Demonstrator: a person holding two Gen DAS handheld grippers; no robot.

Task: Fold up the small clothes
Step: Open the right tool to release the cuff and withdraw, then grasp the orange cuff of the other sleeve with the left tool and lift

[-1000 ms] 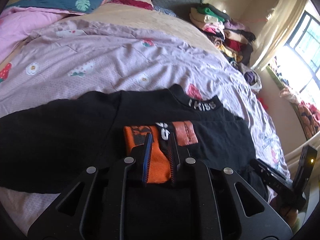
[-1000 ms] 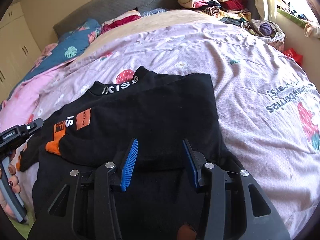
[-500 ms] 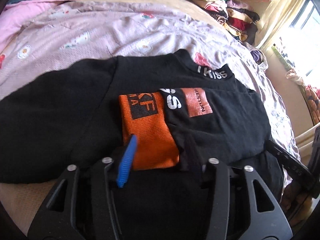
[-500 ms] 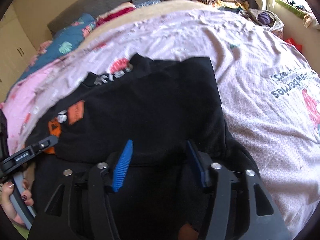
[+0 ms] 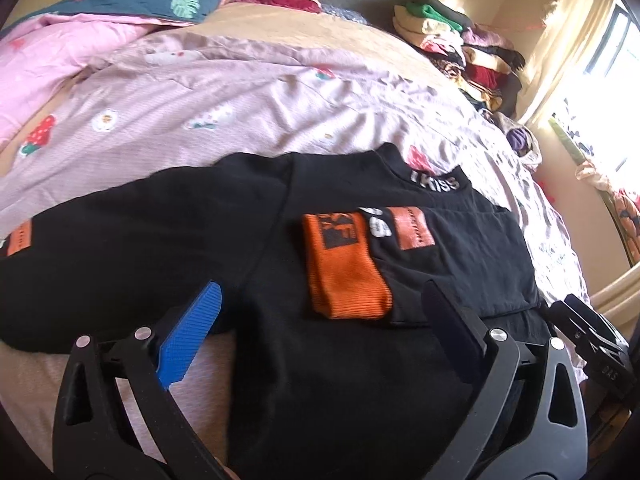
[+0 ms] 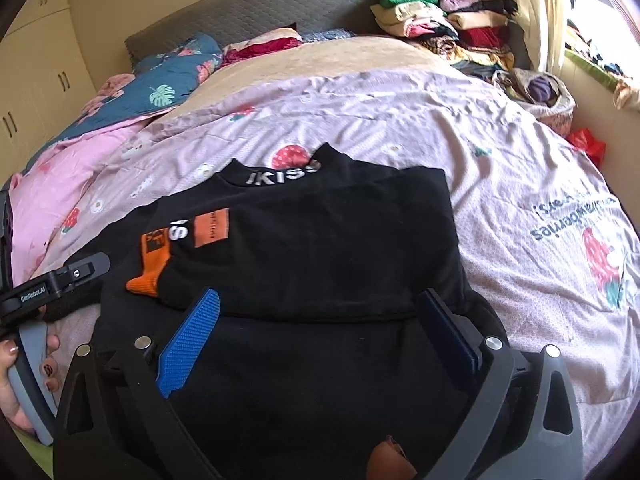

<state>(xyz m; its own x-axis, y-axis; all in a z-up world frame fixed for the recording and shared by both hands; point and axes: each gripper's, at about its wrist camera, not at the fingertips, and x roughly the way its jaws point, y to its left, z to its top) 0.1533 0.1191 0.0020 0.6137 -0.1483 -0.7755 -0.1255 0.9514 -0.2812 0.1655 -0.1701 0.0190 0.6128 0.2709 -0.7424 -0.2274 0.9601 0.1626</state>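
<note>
Black top (image 5: 340, 360) lies flat on the bed (image 5: 248, 100), partly folded, under our left gripper (image 5: 324, 320) and right gripper (image 6: 320, 328), whose fingers have just been opening wide and stand empty. Soft, limp knit; we judge pinching the unfolded sleeve (image 5: 100, 248) left of the left fingers best.

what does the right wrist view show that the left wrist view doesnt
Only the right wrist view: cream wardrobe doors, the upside-down strawberry print with lettering on the sheet, and a hand gripping the left gripper's handle.
Only the left wrist view: the unfolded left sleeve with its orange patch, lying spread out on the bed.
Both: the black sweatshirt with the folded orange-cuffed sleeve, the stack of folded clothes, and open jaws holding nothing.
</note>
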